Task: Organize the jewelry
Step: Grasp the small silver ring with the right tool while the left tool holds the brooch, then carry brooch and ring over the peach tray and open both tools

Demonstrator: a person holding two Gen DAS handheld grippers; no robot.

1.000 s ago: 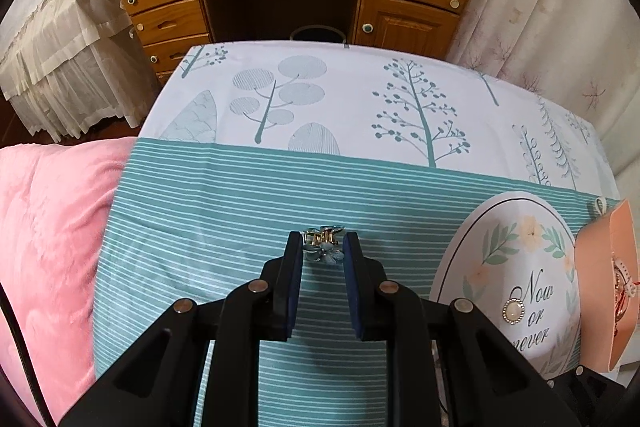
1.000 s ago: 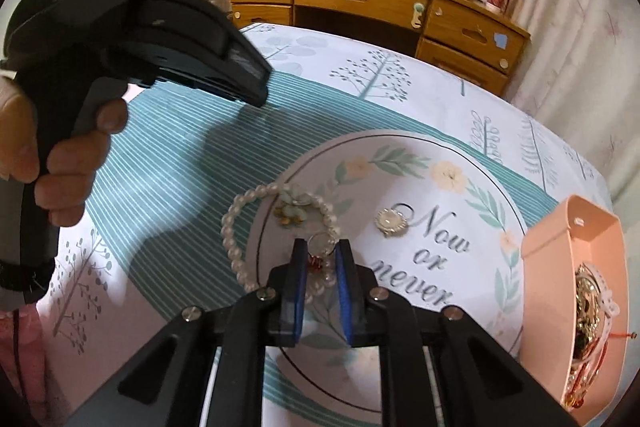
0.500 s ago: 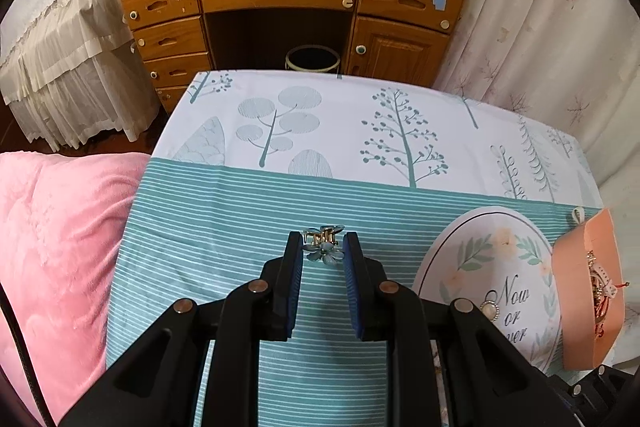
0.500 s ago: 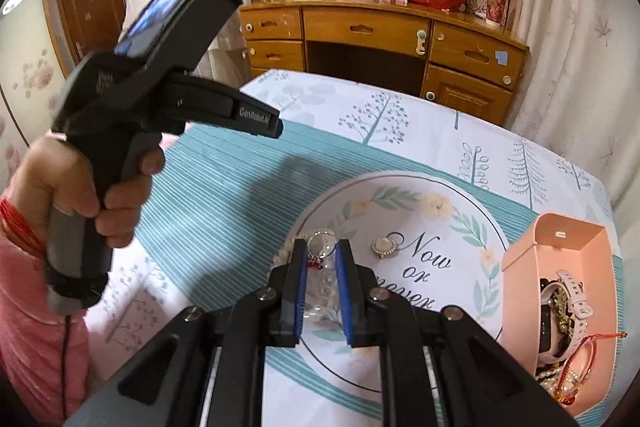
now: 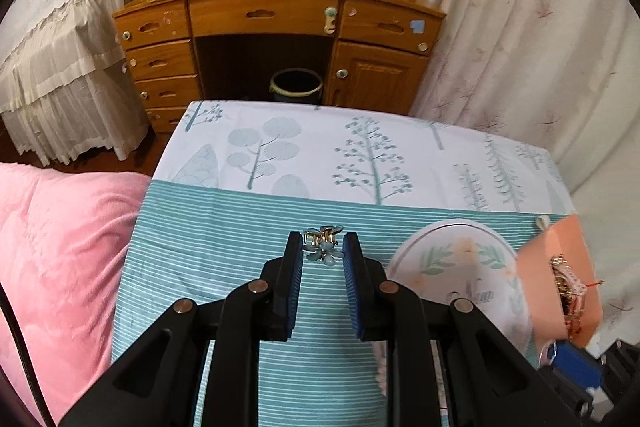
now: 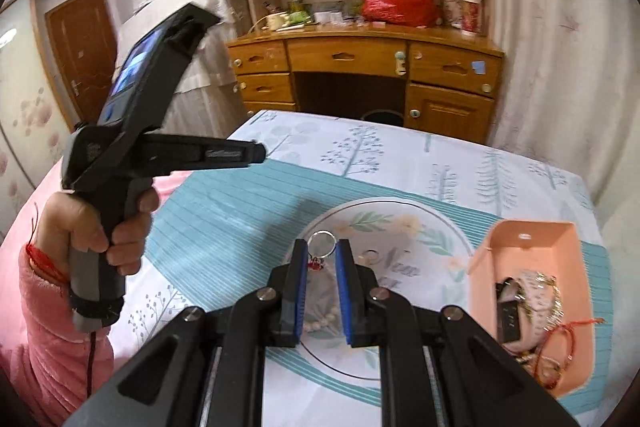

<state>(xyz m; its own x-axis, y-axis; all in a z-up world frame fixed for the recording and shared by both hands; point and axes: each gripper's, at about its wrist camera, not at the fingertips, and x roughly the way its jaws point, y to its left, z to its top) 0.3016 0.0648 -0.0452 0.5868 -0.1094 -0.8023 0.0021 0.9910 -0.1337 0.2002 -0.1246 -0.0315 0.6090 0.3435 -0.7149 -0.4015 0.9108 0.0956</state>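
- Bedroom tablecloth [image 5: 248, 259] is lying clear beneath both lifted grippers.
- Left gripper [image 5: 322, 247] is pinching a flower clip [image 5: 323, 249], carrying it.
- Right gripper [image 6: 321, 253] is pinching a ring [image 6: 323, 241], likely heading for the pink box [image 6: 532, 239].

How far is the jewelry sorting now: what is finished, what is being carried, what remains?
Done: the pink box already holds a watch and bracelets. In hand: the left gripper grips a blue flower clip; the right gripper grips a ring. Left: both must go in, and a pearl bracelet lies on the round mat.
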